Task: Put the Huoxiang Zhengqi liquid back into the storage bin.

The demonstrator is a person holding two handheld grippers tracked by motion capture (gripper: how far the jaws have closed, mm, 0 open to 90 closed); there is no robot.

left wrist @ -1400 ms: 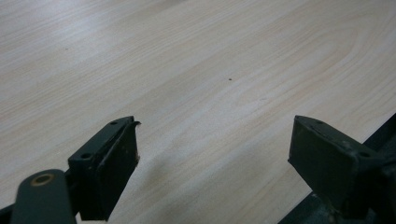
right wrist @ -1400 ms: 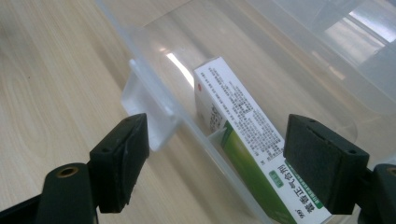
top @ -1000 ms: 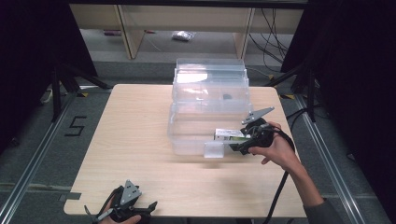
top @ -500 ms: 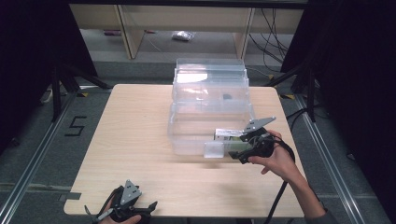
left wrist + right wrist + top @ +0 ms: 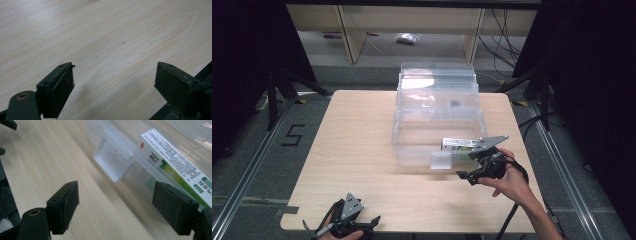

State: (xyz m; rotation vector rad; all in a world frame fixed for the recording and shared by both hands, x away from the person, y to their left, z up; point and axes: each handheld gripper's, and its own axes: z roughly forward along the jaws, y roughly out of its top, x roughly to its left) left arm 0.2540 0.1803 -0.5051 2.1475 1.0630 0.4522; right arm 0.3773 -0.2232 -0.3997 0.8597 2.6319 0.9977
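High view, right hand: the hand (image 5: pixel 511 181) comes in from the lower right, forearm angled up and left, holding the right gripper (image 5: pixel 472 167) just off the near right corner of the clear bin (image 5: pixel 412 150).
High view, box: the white-and-green box (image 5: pixel 458 145) lies flat inside the bin, just beyond the right jaws.
High view, left hand: low at the table's (image 5: pixel 352 150) near edge, the left gripper (image 5: pixel 362 224) pointed right, well apart from the bin.
Left gripper view, jaws: wide apart, bare wood between them, nothing held.
Right gripper view, jaws: spread wide, empty. The bin's latch tab (image 5: pixel 113 161) sits ahead between them; the box (image 5: pixel 175 162) lies behind the clear wall, above the right-hand jaw.
Right gripper view, contact: none seen with the bin or box.
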